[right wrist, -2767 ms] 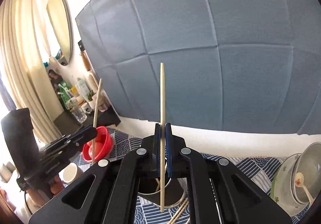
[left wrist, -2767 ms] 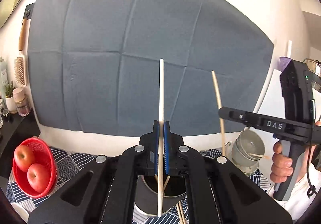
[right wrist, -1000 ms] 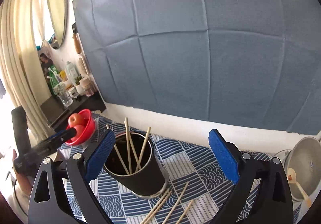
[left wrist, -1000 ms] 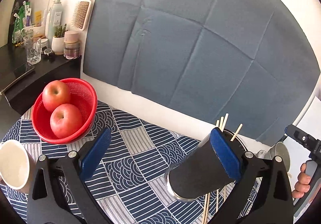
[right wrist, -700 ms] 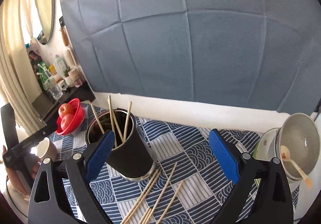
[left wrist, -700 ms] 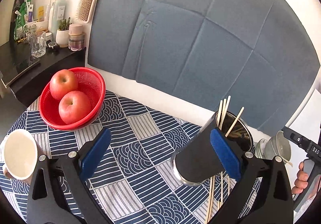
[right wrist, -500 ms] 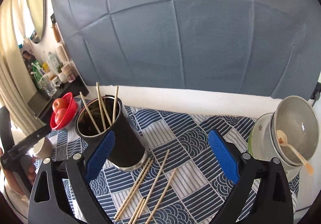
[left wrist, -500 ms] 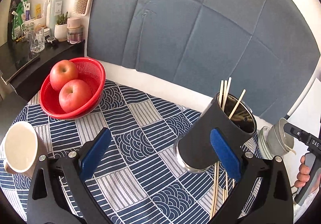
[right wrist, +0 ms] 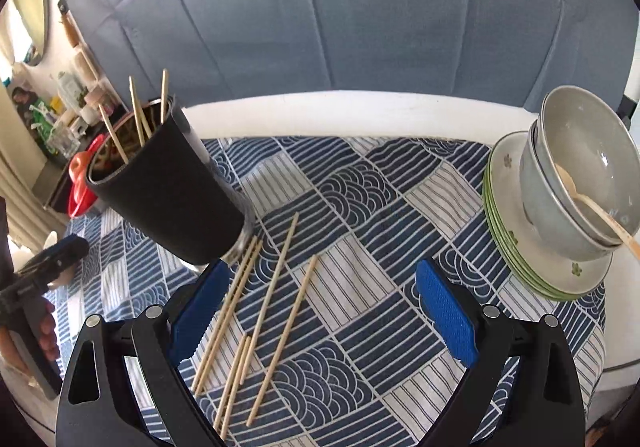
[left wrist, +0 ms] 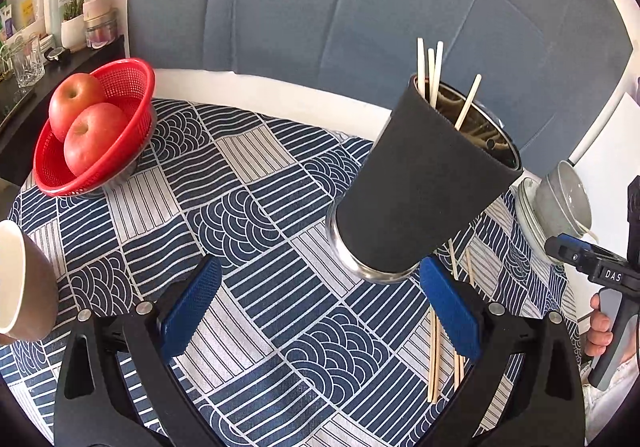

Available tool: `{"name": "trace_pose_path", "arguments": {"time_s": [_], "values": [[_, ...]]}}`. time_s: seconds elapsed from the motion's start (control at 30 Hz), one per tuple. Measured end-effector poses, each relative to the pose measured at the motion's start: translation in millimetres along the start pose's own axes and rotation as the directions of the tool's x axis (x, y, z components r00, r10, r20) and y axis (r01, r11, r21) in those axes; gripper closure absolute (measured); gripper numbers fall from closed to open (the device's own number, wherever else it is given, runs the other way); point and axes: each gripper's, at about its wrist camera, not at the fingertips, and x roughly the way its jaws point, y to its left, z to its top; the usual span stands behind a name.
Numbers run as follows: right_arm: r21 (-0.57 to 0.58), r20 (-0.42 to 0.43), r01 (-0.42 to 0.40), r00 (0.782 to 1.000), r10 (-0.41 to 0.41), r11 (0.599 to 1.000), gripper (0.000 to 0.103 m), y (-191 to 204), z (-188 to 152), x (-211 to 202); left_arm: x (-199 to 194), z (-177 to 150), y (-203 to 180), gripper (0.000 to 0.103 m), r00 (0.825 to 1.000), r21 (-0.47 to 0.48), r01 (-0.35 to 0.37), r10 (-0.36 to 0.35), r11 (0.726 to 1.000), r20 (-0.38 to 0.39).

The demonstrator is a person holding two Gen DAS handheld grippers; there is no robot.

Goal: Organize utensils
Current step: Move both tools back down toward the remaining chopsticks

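A black utensil cup (left wrist: pixel 424 191) with a steel base stands on the patterned tablecloth and holds several wooden chopsticks (left wrist: pixel 430 71). It also shows in the right wrist view (right wrist: pixel 168 191). Several loose chopsticks (right wrist: pixel 272 287) lie on the cloth to the right of the cup, also visible in the left wrist view (left wrist: pixel 436 351). My left gripper (left wrist: pixel 320 311) is open and empty, above the cloth just in front of the cup. My right gripper (right wrist: pixel 320 307) is open and empty, above the loose chopsticks.
A red basket (left wrist: pixel 132 87) with two apples sits at the far left. A beige mug (left wrist: pixel 20 283) stands at the left edge. Stacked bowls and plates (right wrist: pixel 560 207) with a spoon stand at the right. A blue padded wall backs the table.
Both grippers let go of their chopsticks into the cup and opened. Both then drew back and tilted down, so the cup and the loose chopsticks on the cloth came into view.
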Motion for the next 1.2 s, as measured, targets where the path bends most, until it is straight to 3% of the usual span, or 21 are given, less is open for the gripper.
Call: {"name": "trace_pose_path", "arguments": {"time_s": [0.37,0.47,0.8,1.2], "values": [[-0.054,-0.154,0.039,0.987,-0.046,0.998,0.013,3,-35,49,39,-18,-11,0.006,0.991,0.016,0.033,-0.031,0.999,-0.133],[-0.083,-0.171,0.062,0.982,-0.075,0.995,0.013,6,-40,58,47,-21,-14,0.006,0.985,0.002,0.067,-0.066,0.998,-0.161],[-0.100,-0.219,0.052,0.973,-0.073,0.994,0.013,10,-56,76,71,-21,-24,0.006,0.976,0.007,0.065,-0.062,0.998,-0.211],[-0.087,-0.220,0.051,0.973,-0.069,0.995,0.013,10,-53,86,95,-29,-76,0.006,0.969,0.183,0.013,0.033,0.983,-0.245]]}}
